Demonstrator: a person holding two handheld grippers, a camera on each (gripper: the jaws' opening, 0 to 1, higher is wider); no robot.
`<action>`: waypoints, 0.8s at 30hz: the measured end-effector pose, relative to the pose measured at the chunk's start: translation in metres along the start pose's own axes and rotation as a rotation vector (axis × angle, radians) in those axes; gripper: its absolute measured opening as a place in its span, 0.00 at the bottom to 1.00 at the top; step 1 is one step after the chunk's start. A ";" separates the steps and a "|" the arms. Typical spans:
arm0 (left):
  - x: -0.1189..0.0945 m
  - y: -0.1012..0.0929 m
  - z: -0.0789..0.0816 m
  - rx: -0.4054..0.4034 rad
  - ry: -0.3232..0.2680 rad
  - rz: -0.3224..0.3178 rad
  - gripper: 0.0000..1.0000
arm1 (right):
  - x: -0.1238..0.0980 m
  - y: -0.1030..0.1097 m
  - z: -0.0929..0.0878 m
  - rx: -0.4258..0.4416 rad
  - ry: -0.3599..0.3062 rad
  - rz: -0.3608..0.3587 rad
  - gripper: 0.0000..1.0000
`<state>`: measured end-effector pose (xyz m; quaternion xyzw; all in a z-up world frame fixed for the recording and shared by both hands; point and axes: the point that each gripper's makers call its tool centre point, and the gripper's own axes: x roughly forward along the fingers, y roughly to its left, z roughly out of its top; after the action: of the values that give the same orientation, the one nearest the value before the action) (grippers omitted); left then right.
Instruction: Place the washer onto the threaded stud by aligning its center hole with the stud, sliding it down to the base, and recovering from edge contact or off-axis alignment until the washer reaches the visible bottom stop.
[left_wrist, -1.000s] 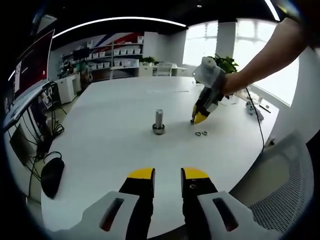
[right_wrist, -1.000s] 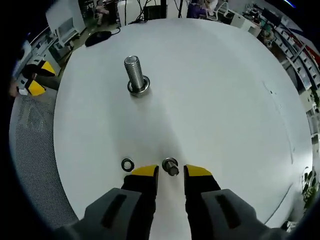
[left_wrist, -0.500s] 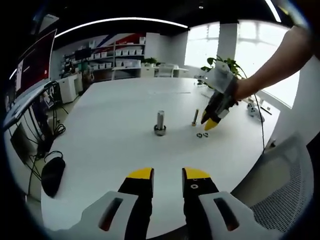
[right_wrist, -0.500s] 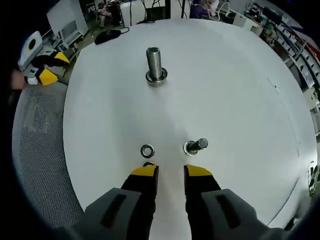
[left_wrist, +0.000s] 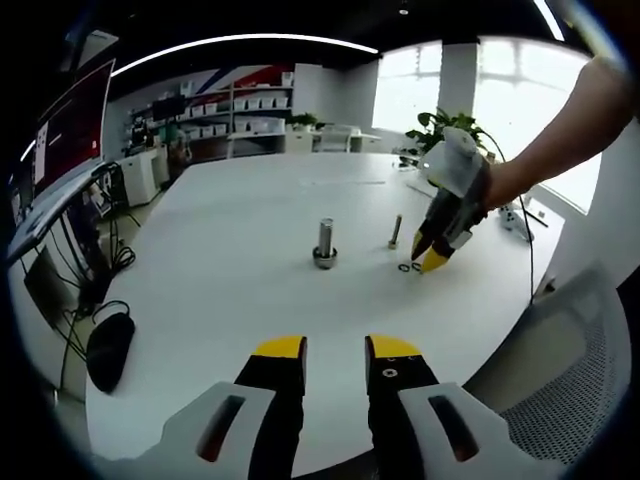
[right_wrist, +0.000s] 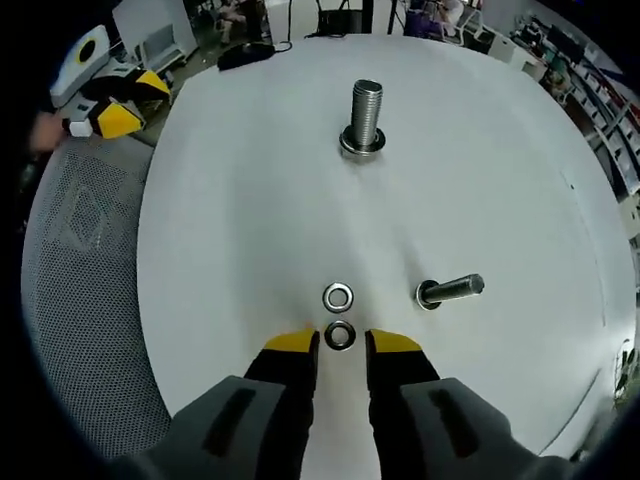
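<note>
A thick threaded stud (left_wrist: 324, 243) (right_wrist: 363, 120) stands upright on its wide base in the middle of the white table (left_wrist: 220, 270). Two small washers lie flat side by side (left_wrist: 409, 267). In the right gripper view the nearer washer (right_wrist: 340, 335) lies between my right gripper's (right_wrist: 341, 345) open tips, and the second washer (right_wrist: 338, 297) lies just beyond. The right gripper (left_wrist: 432, 258) also hangs over the washers in the left gripper view, held by a hand. My left gripper (left_wrist: 335, 350) is open and holds nothing, near the table's edge.
A thin bolt (left_wrist: 395, 232) (right_wrist: 450, 291) stands upright close beside the washers. A mesh chair (right_wrist: 70, 250) (left_wrist: 590, 370) sits off the table's edge. A dark mouse (left_wrist: 108, 350) lies at the table's left. The left gripper (right_wrist: 110, 105) shows at the far upper left.
My right gripper has drawn away from the thin bolt, which stands free, and shifted over to the washers; the nearer washer now lies between its tips. The left gripper has held still.
</note>
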<state>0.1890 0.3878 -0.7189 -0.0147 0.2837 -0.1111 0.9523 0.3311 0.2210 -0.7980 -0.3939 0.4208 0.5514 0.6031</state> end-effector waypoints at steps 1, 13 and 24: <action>0.000 0.000 -0.001 0.001 0.004 0.000 0.21 | 0.000 0.000 0.000 -0.024 0.002 0.002 0.20; 0.002 0.000 -0.007 0.004 0.041 0.000 0.20 | 0.001 0.005 0.000 -0.143 0.085 0.015 0.15; 0.002 -0.001 -0.011 0.001 0.064 -0.001 0.20 | 0.000 0.004 -0.001 -0.103 0.105 0.033 0.14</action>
<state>0.1848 0.3865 -0.7290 -0.0107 0.3140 -0.1123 0.9427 0.3275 0.2203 -0.7985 -0.4459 0.4294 0.5607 0.5499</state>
